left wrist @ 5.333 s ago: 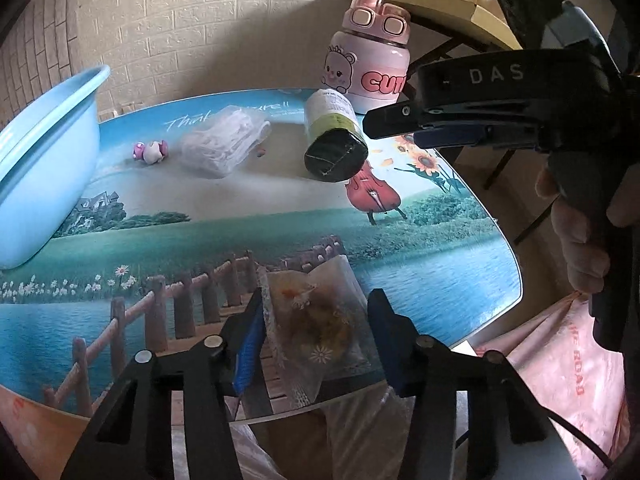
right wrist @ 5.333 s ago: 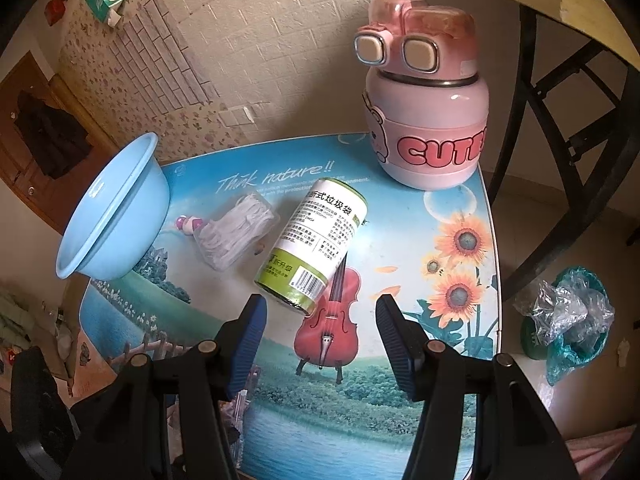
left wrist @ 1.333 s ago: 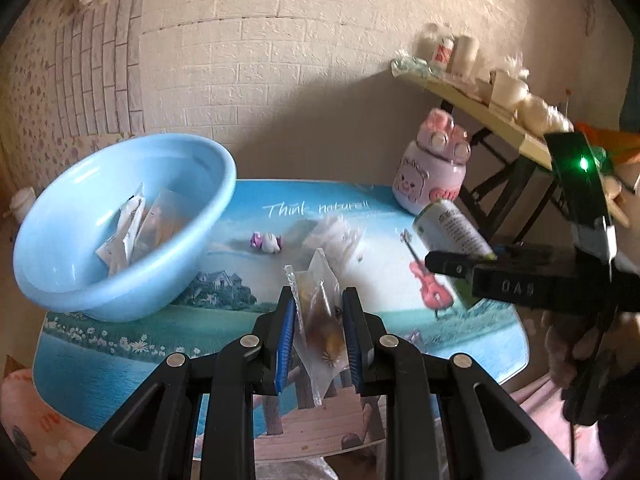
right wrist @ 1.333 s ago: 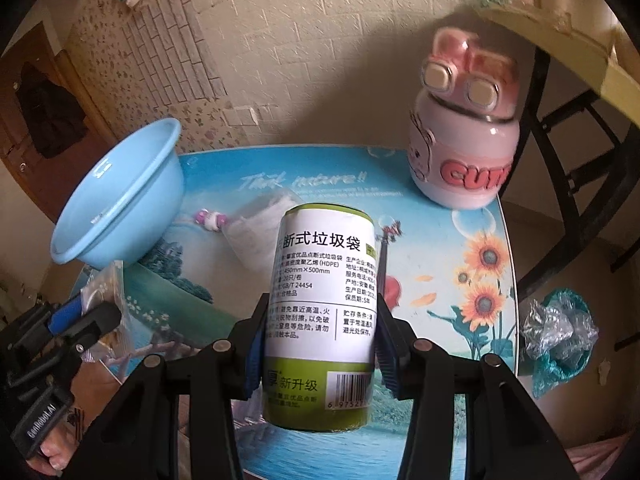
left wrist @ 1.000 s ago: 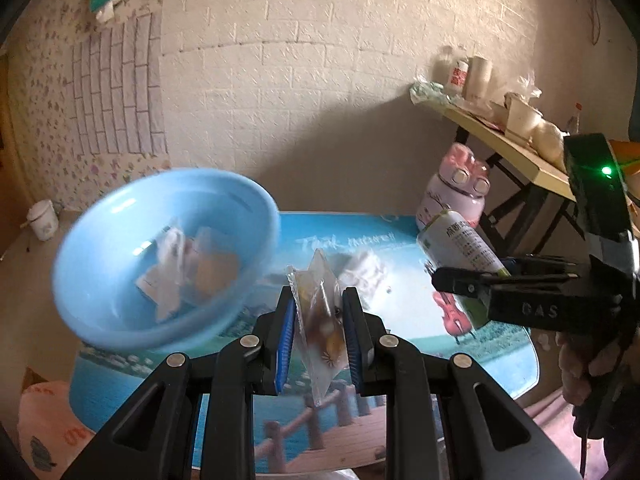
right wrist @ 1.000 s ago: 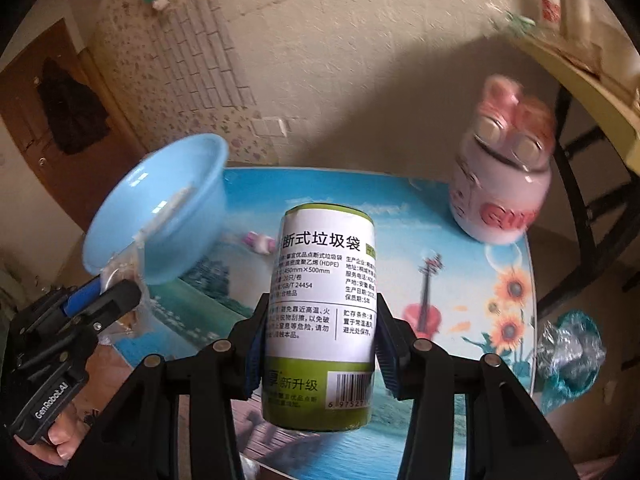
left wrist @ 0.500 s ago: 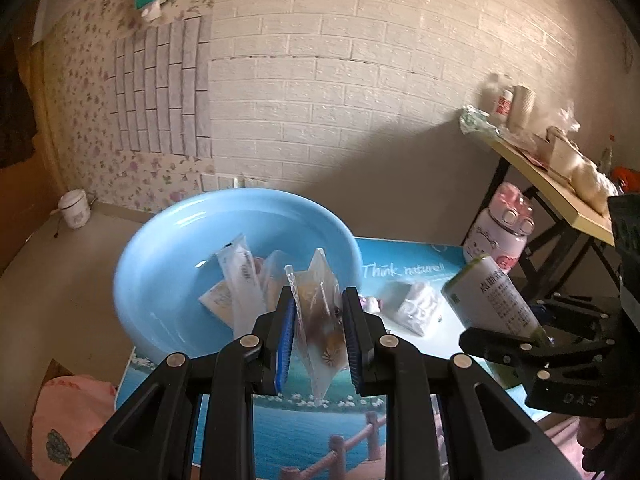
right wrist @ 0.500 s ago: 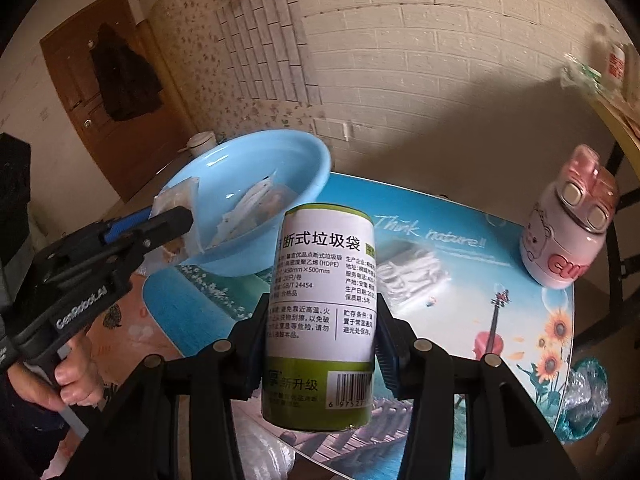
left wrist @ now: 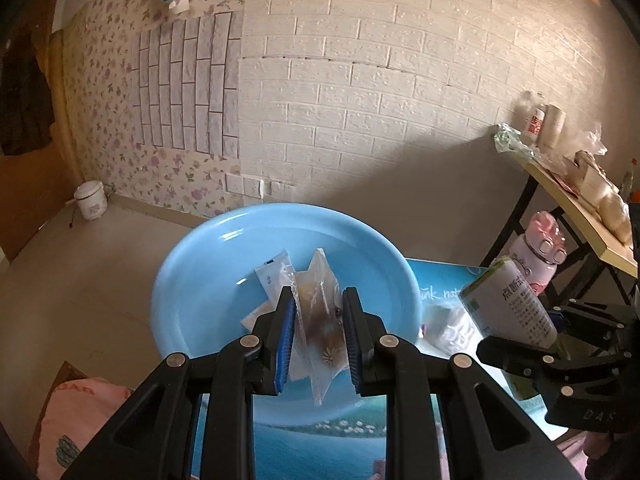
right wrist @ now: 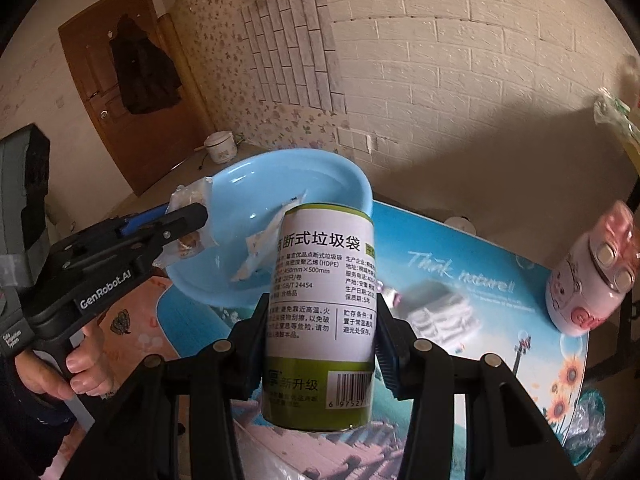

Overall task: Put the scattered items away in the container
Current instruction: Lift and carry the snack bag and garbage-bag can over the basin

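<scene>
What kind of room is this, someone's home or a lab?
Most likely a lived-in home: flowered wallpaper beside white brick-pattern wall covering, a coat hanging on a wooden door, and a small table with a printed landscape top carrying a blue basin.

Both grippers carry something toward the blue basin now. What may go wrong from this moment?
1. The clear snack packet is thin and floppy in the left gripper; released too early, it may land outside the blue basin.
2. The roll of trash bags in the right gripper is round; the fingers might let it slip.
3. Both grippers are close and may collide over the basin.
</scene>
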